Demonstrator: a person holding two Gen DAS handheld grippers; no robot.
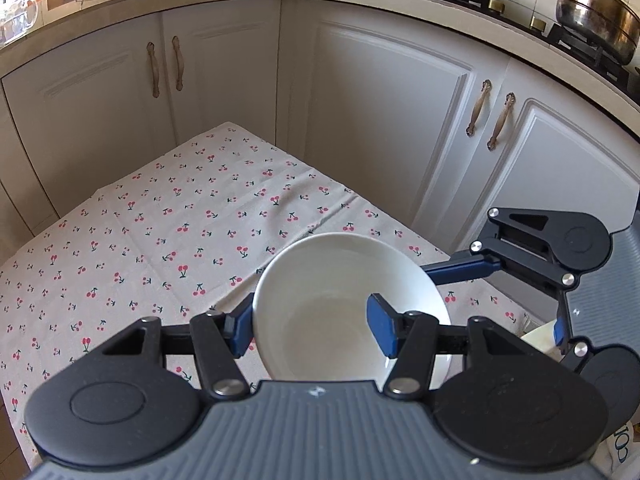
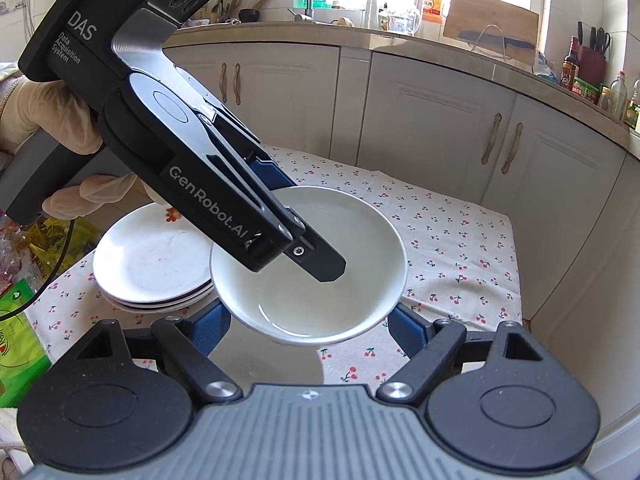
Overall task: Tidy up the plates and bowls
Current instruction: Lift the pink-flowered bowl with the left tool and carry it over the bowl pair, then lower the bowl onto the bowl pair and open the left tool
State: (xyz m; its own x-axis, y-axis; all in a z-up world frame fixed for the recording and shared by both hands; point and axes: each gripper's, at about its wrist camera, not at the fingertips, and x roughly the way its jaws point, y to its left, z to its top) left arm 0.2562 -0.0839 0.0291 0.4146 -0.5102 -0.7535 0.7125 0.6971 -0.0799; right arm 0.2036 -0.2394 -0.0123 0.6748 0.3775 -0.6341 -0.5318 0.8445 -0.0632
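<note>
A white bowl (image 1: pixel 340 292) hangs above the cherry-print tablecloth (image 1: pixel 160 232). My left gripper (image 1: pixel 314 326) is shut on its rim, one blue pad inside and one outside; the right wrist view shows this gripper (image 2: pixel 316 264) reaching into the bowl (image 2: pixel 320 292). My right gripper (image 2: pixel 308 328) is open, its blue pads on either side under the bowl, not pinching it. It also shows in the left wrist view (image 1: pixel 516 296). A stack of white plates (image 2: pixel 152 260) lies on the cloth to the left of the bowl.
Grey kitchen cabinets (image 1: pixel 380 112) stand close behind the table. A steel pot (image 1: pixel 600 16) and a wok sit on the stove at the back right. Green and yellow packets (image 2: pixel 24 304) lie left of the table. A cutting board (image 2: pixel 488 20) leans on the counter.
</note>
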